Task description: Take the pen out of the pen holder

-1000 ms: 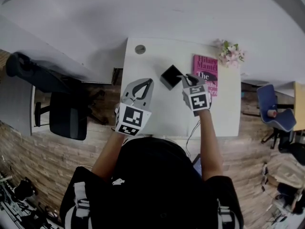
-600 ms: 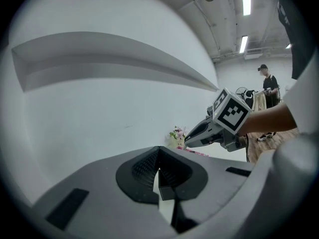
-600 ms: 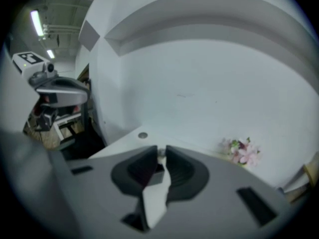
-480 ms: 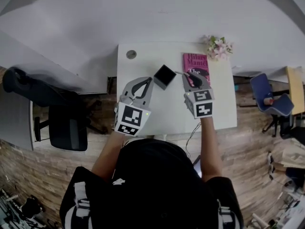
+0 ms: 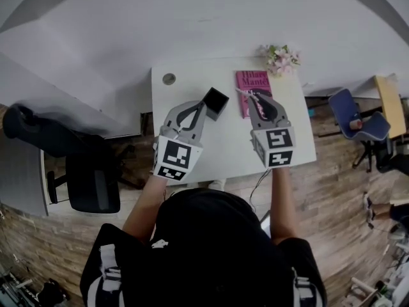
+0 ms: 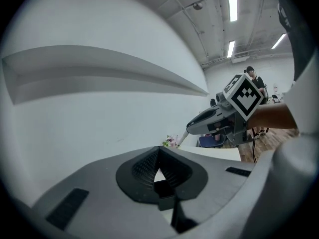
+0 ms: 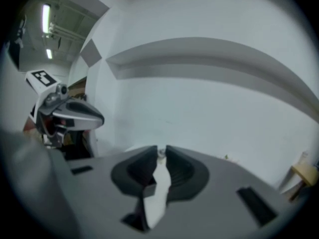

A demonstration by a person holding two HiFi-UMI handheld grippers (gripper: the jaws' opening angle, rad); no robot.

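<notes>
Since a second ago my right gripper has been drawing rightward, away from the black pen holder, and taking the pen with it.

Head view: the pen is hanging clear of the holder, just to its right over the white desk. My left gripper is touching the holder's left wall.

Left gripper view: those jaws are sitting almost together on a dark edge, which I judge to be the holder's wall. Far right, the pen is slanting down from the right gripper's tips.

Right gripper view: the jaws are clamping the pen's slim barrel right at their tips. I am judging the right hand alone carries it onward.
</notes>
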